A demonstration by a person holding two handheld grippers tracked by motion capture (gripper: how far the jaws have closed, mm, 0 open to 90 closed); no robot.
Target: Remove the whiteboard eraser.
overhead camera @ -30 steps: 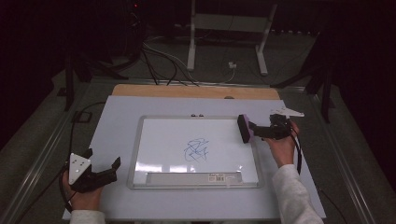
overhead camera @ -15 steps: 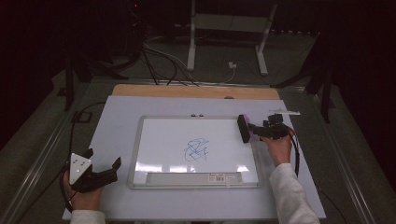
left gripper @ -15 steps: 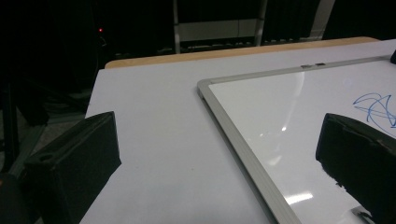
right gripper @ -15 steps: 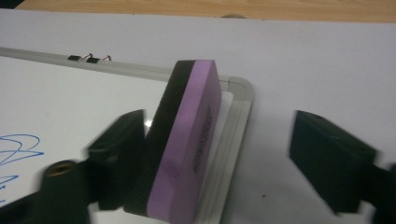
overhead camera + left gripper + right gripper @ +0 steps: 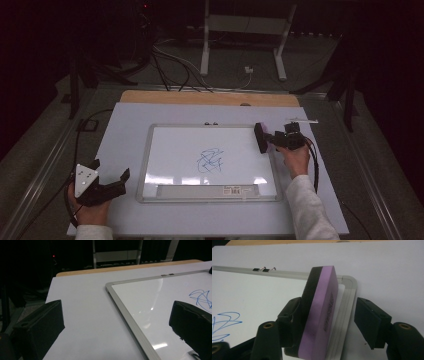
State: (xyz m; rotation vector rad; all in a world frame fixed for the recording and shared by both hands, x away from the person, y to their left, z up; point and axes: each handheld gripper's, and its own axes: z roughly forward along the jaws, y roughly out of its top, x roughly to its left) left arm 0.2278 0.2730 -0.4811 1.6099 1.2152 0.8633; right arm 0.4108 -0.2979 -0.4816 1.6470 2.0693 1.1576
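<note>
The right gripper (image 5: 332, 322), its jaws just closing but one pad not yet touching, has the flat purple foam eraser (image 5: 319, 312) between them at the glossy whiteboard (image 5: 175, 150) corner, while the left gripper (image 5: 112, 175) rests open on the matte table (image 5: 125, 125).

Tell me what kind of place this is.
Probably a lab or studio set up for recording tabletop work: a whiteboard lies on a white-covered table, cables trail over the dark floor, and a metal stand rises behind.
</note>
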